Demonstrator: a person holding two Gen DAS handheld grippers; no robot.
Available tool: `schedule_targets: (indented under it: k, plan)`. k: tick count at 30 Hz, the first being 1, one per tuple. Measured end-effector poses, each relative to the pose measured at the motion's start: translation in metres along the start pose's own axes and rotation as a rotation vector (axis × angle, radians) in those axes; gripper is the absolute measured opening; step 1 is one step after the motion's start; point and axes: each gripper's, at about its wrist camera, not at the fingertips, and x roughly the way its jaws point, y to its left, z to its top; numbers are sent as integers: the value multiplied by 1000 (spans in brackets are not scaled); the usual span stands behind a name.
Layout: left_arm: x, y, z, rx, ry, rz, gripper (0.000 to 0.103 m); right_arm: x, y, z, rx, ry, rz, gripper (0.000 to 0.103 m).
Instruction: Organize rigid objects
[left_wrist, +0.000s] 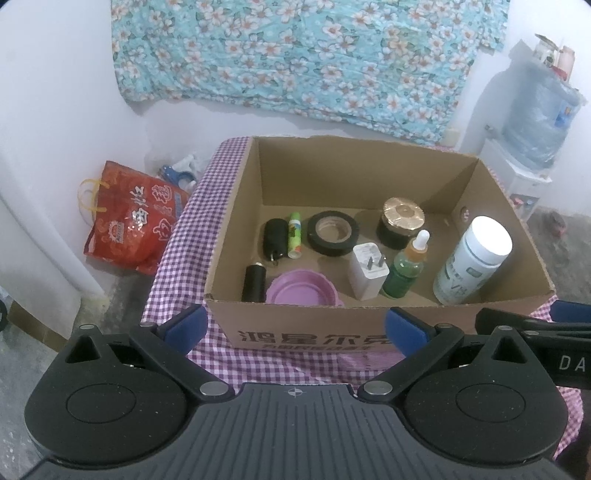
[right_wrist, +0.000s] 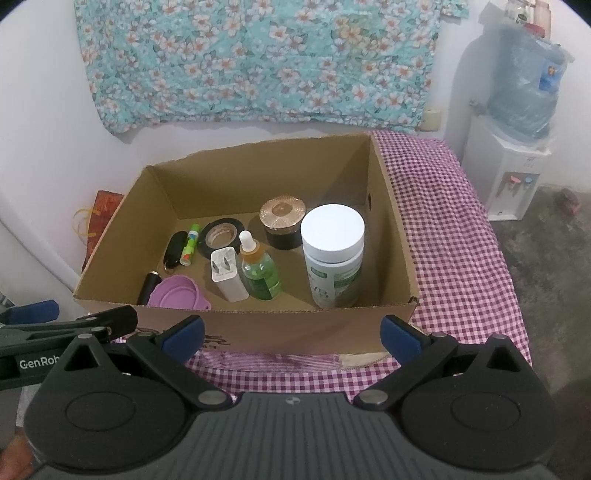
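Purple checked tablecloth (left_wrist: 177, 236) carrying brown cardboard box (left_wrist: 310, 314) | both claws, left gripper (left_wrist: 295, 326) and right gripper (right_wrist: 291, 334), hovering spread wide, empty | tall white-capped plastic bottle (right_wrist: 334, 254) standing ahead of right claw inside box; looking light, stiff, slick; gripping its body below cap

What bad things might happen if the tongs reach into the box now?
1. The tall white bottle stands upright near the cardboard box's right wall; a bump might topple it onto the dropper bottle.
2. The white charger and dropper bottle sit very close together, so grabbing one may knock the other.
3. Both tongs, left and right, are open and empty.
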Motion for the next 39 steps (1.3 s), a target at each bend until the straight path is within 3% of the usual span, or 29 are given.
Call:
schedule_targets:
  k: [39]
  plan:
    - [-1,3,1,-2,1,-6,103,-3,2,3,-1,-2,-3,103]
